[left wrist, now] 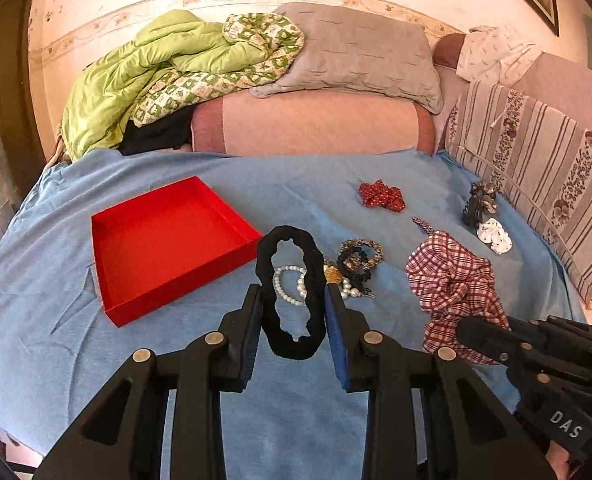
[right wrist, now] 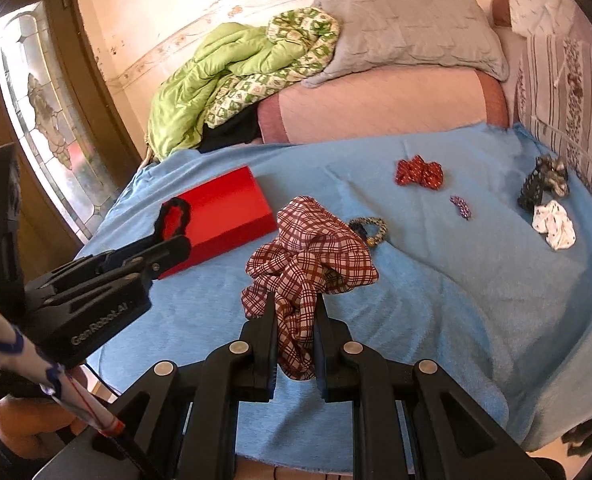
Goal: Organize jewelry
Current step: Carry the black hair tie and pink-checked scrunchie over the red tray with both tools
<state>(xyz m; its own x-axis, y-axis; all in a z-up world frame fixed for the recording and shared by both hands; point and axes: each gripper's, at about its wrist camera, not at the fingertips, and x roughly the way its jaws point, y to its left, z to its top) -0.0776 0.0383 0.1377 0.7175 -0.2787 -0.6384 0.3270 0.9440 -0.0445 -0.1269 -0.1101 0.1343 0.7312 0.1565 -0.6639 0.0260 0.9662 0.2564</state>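
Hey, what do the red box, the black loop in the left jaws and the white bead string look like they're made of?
Red box: looks like matte cardboard, with thin, flat walls and sharp folded corners. Black scrunchie, clamped in the left gripper: soft, fuzzy fabric, probably over elastic, with ruffled edges and no shine. Bead bracelet: glossy white pearl-like beads, real or imitation cannot be told.

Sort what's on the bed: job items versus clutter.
Job items: open red cardboard tray; black fabric scrunchie in left tool; red-checked fabric scrunchie in right tool; white pearl bracelet; red dotted scrunchie.
Clutter: green quilt; grey pillow.
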